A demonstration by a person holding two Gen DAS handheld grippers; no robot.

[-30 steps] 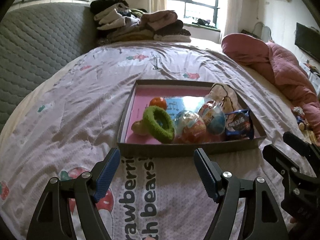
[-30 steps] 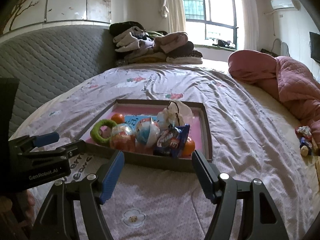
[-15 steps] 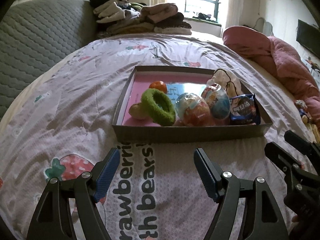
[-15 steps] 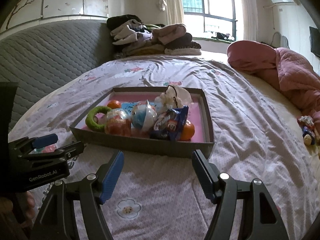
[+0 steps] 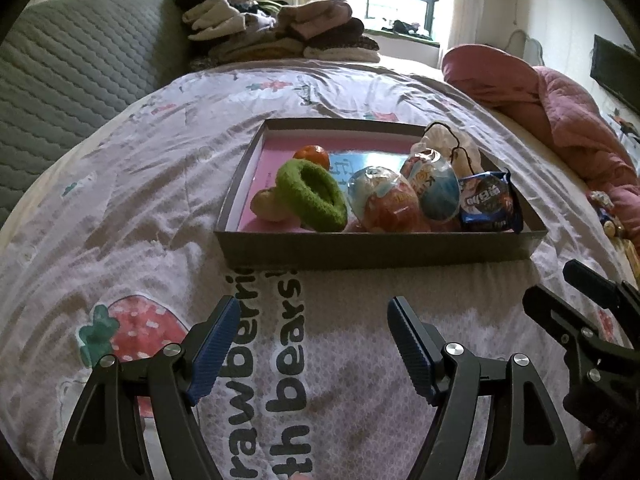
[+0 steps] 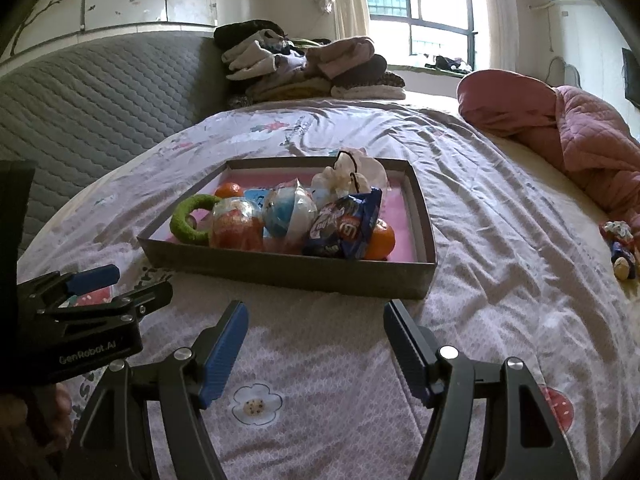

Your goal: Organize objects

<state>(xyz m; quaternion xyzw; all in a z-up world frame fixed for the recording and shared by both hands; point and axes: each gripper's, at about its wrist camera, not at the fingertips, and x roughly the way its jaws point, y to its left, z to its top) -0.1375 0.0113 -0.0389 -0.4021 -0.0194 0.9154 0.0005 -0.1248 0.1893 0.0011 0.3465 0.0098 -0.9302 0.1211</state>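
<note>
A shallow grey box with a pink floor [image 5: 376, 250] [image 6: 288, 270] lies on the bed. It holds a green fuzzy ring [image 5: 312, 194] [image 6: 188, 220], two foil-wrapped eggs [image 5: 384, 204] [image 6: 236, 226], a blue snack packet [image 5: 488, 202] [image 6: 344, 226], oranges [image 5: 312, 154] [image 6: 382, 240] and a white pouch [image 5: 452, 144] [image 6: 348, 176]. My left gripper [image 5: 314, 340] is open and empty, short of the box's near wall. My right gripper [image 6: 316, 342] is open and empty, also short of the box.
The bed sheet [image 5: 120, 208] has strawberry prints. A pink quilt [image 5: 560, 108] lies at right, folded clothes [image 5: 276, 36] at the back, a grey quilted headboard [image 5: 72, 76] at left. Small toys [image 6: 620, 248] lie at the right edge.
Both grippers have tilted and drawn slightly nearer, so the box sits higher and larger in view. Both stay open and empty.
</note>
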